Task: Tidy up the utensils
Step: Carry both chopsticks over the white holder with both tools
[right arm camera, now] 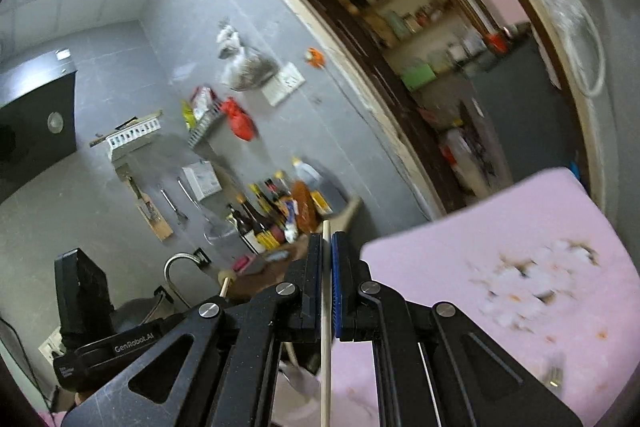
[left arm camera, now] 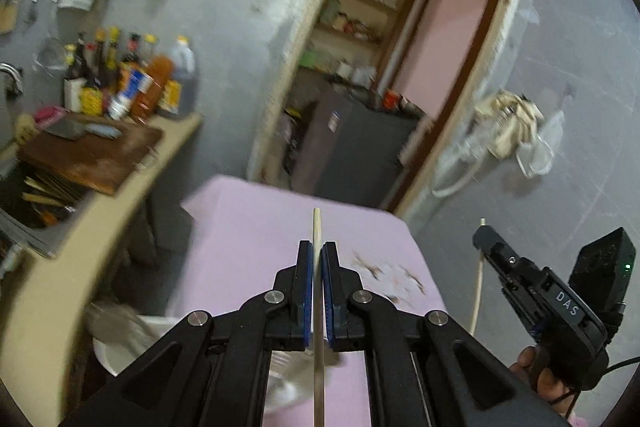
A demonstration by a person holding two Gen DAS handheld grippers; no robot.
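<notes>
Left gripper [left arm camera: 318,251] raised above the pink table [left arm camera: 248,227], pointed level toward the doorway [left arm camera: 400,67], jaws drawn in almost fully and clamped on a pale chopstick [left arm camera: 317,227]. Chopstick running straight between the blue pads [left arm camera: 307,291], tip poking out past the fingertips, the rest trailing back under the camera.

Right gripper [right arm camera: 327,247] lifted too, tilted up and rolled so the room leans, aimed at the grey wall and the cluster of bottles [right arm camera: 276,211] on the counter. Jaws likewise nearly closed, pinching a second chopstick [right arm camera: 326,347], its end just clearing the fingertips and its length dropping out of the bottom of the frame.

From the left wrist view, right gripper [left arm camera: 482,239] off to the right side, held in a hand [left arm camera: 536,371], angled up and inward, chopstick [left arm camera: 478,283] hanging below it. From the right wrist view, left gripper body low at the left edge, well apart.

Cutting board [left arm camera: 92,155] on the counter beside the bottles [left arm camera: 132,79]. Stained patch on the table surface.
</notes>
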